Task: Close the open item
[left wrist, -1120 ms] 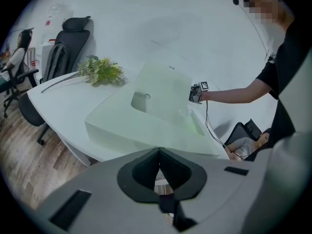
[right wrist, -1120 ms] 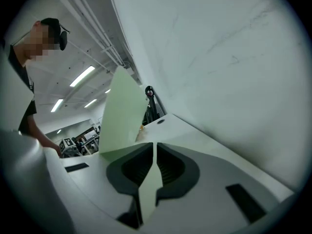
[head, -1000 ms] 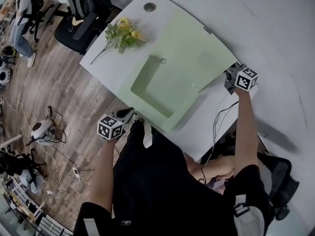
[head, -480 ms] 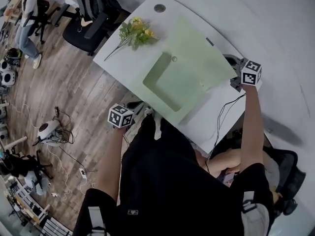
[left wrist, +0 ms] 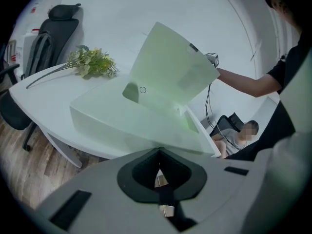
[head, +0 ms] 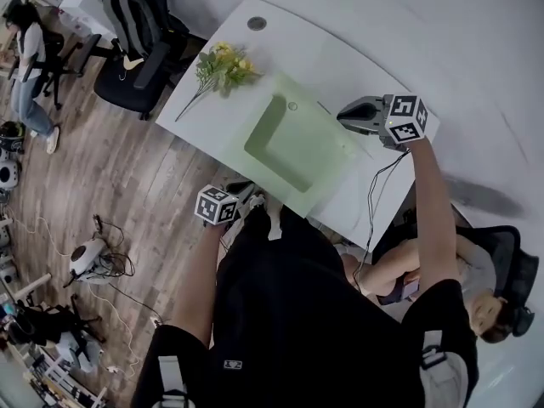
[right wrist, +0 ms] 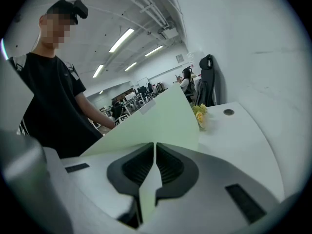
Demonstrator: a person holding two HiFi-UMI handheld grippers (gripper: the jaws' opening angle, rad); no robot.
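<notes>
The right tongs [right wrist: 154, 147] pinch the edge of the pale green hinged lid [right wrist: 156, 118], a grip only the right gripper view shows. The head view places the flat pale green box [head: 297, 155] on the white worktop [head: 331, 45]. The left tongs [left wrist: 158, 152], pressed together and empty, are by the worktop's near edge. Their own view shows the lid standing aslant over the box.

The box [head: 299, 150] is pale green, the table [head: 293, 45] white, the flowers [head: 223, 65] yellow.

The raised lid [left wrist: 165, 62] walls off the right side of the green box [head: 293, 155]. A flower sprig [head: 223, 65] occupies the far left tabletop [head: 340, 53]; its far right stretch lies bare and passable.
</notes>
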